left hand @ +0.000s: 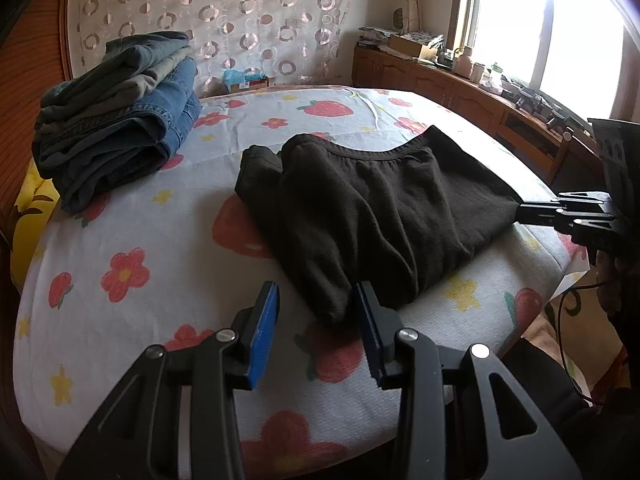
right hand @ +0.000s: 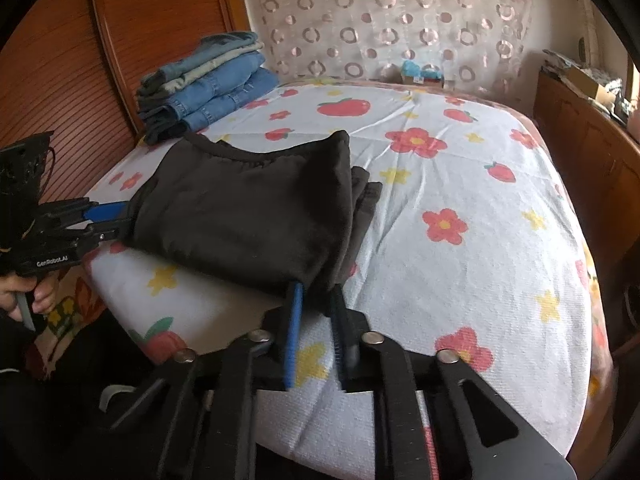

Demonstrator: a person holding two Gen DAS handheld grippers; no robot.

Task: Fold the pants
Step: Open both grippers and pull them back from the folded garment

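Black pants (left hand: 360, 208) lie folded on the flowered bed sheet (left hand: 160, 240), waistband toward the far side. My left gripper (left hand: 318, 312) is open, and a near corner of the pants sits between its blue pads without being pressed. In the right wrist view the pants (right hand: 248, 208) spread leftward to the left gripper (right hand: 120, 220) at their far edge. My right gripper (right hand: 317, 300) has the other near corner between its fingers. In the left wrist view that right gripper (left hand: 520, 214) shows its jaws pinched together on the cloth's corner.
A stack of folded jeans (left hand: 120, 112) sits at the bed's far left by a wooden panel (right hand: 60, 80). A low wooden cabinet (left hand: 460, 92) with clutter runs under the window. A person's hand (right hand: 32, 292) holds the left gripper's handle off the bed's edge.
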